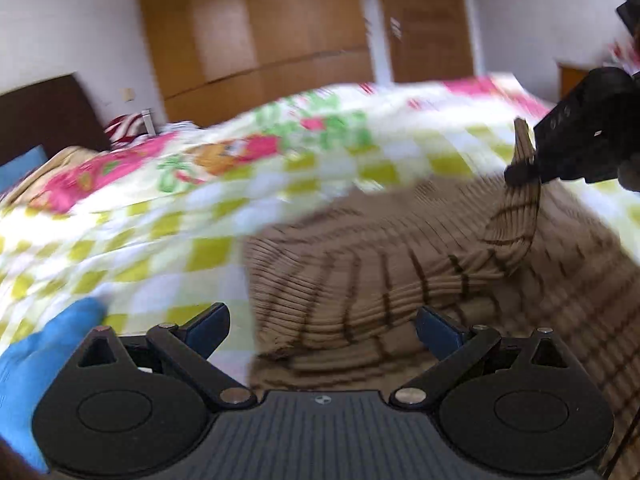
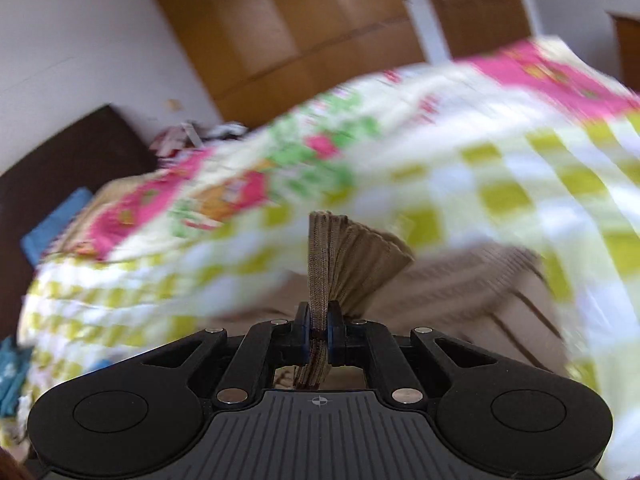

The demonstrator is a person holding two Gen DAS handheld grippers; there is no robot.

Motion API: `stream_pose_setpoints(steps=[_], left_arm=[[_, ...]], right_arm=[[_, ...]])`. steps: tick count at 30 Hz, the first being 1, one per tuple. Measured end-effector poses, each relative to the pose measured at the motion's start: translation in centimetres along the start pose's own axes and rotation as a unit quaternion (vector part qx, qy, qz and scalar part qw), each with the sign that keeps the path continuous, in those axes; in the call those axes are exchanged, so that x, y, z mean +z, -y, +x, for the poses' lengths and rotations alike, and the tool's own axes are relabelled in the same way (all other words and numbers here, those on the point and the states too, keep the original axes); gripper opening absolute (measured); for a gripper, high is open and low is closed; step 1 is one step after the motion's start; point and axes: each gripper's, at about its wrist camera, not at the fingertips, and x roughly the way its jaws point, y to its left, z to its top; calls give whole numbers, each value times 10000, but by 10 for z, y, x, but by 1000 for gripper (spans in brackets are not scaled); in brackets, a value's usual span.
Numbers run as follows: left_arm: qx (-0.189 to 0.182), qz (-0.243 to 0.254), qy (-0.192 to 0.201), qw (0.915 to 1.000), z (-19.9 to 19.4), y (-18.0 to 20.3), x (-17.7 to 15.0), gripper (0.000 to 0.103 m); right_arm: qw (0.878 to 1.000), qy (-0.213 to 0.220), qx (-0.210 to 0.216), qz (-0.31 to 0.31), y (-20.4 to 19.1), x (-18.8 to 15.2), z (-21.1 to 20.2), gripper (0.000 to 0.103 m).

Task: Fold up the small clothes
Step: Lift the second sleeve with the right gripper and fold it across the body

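Over on the far left you've got a dark brown headboard (image 1: 44, 116) against the white wall, with a blue pillow (image 1: 20, 168) tucked below it, and a glossy wooden wardrobe (image 1: 256, 32) standing behind the bed. The bedspread (image 1: 132, 232) is a soft cotton-looking print, yellow-green and white checks up front, hot pink and green cartoon patches further back. Everything's pretty smeared with blur, so the finer print is hard to read.

Down at the bottom left, a blue-gloved hand (image 1: 36, 364) sits beside your left gripper (image 1: 322, 330). Its blue-padded fingers are spread wide with nothing pinched; they hang just over the near edge of the sweater (image 1: 360, 276).

That sweater is the thing you're folding: a tan ribbed knit with thin dark stripes, lying in a rumpled heap on the bedspread, center to right. The ribs fan out where the fabric gets pulled up.

At the right, your right gripper (image 1: 520, 174) has a bunched bit of the knit clamped tight and lifted off the pile. From its own camera, the pads (image 2: 306, 330) are pressed together on a thick wad of folded layers, sticking up like a little fan.
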Motion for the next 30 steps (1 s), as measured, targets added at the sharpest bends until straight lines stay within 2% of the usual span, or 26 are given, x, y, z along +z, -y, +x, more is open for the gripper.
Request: stream_pose_setpoints(steps=[3,4,5,8,12,13,16,18,20,22,23,24,25,26,28,29,30], left_arm=[[25,393,-215,9990,11,24,-4,103],[36,472,-260,9985,12,30,-5,103],[55,526,-272,9982,12,31,-7,103],[72,654,-231,9976,12,35,-1,103],[46,805,-209,9965,19,37,7,103],[60,835,-249,9962,21,37,8,103],[121,820,-209,9963,19,31,6,103],[219,731,-74,9971,11,25,5,103],[257,626,-177,9976,13,18,0,103],[339,519,-446,9971,22,12,-9,103],[356,425,-585,9968,26,8,-14,103],[332,315,-630,9970,25,3,-17,103],[312,220,-599,9975,21,-1,-19,103],[347,167,-524,9979,17,-5,-18,103],[485,135,-295,9983,7,-12,-17,103],[562,131,-174,9982,3,-15,-14,103],[629,139,-71,9979,1,-18,-12,103]], right_arm=[[9988,-286,-252,292,37,-22,19,7],[9986,-342,-216,334,43,-28,22,8],[9982,-432,-133,399,48,-32,24,14],[9968,-531,83,590,58,-32,26,15],[9951,-581,299,745,66,-25,33,21],[9949,-580,328,762,67,-24,35,21],[9950,-570,229,792,66,-20,37,11],[9943,-363,453,894,66,-14,22,8],[9938,-83,606,928,67,-8,4,8],[9954,-54,406,867,73,-11,1,9],[9969,-151,158,754,76,-15,6,14],[9971,-369,-155,645,78,-20,13,14],[9956,-646,-322,600,81,-26,19,14],[9949,-692,-276,676,85,-31,18,15],[9956,-572,-217,714,87,-33,4,18],[9963,-484,-284,654,85,-32,-4,24],[9970,-366,-395,547,83,-33,-14,25]])
